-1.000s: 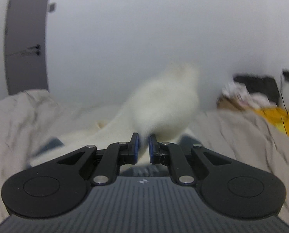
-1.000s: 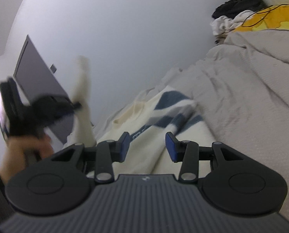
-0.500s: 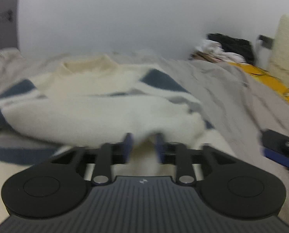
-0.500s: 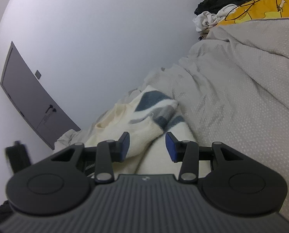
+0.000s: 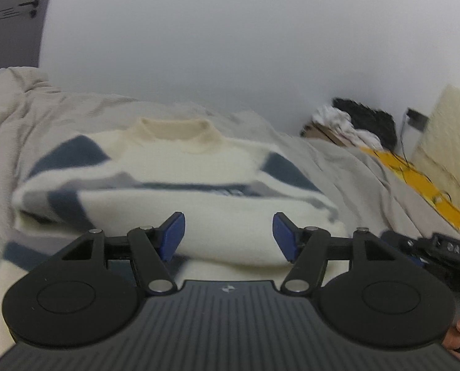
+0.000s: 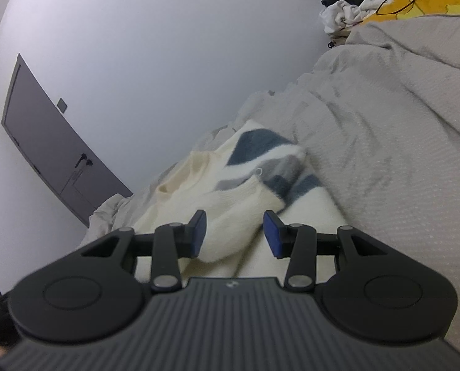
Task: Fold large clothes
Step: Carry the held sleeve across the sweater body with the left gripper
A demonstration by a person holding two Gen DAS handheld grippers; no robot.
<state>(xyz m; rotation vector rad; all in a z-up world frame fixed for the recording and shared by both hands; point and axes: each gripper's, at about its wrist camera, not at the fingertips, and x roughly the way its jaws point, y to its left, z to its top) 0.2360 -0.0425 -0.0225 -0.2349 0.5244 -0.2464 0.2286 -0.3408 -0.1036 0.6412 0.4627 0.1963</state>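
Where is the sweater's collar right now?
In the left wrist view the cream collar sits at the sweater's far edge, toward the wall, centre-left on the grey bedspread. In the right wrist view it lies left of the blue shoulder patch.

Little can be read. In the left wrist view, pale letters stand on a dark device (image 5: 446, 252) at the right edge, just beside the left tool; they look like "GAS" or "OAS", but blur leaves the first letter unsure. A small pale logo mark (image 5: 226, 288) sits on the ribbed body of the left tool, and its twin (image 6: 230, 285) on the right tool's body; both are emblems, not letters. The sweater (image 5: 180, 167) carries a dark band with faint pale marks near its right end, too blurred to read.
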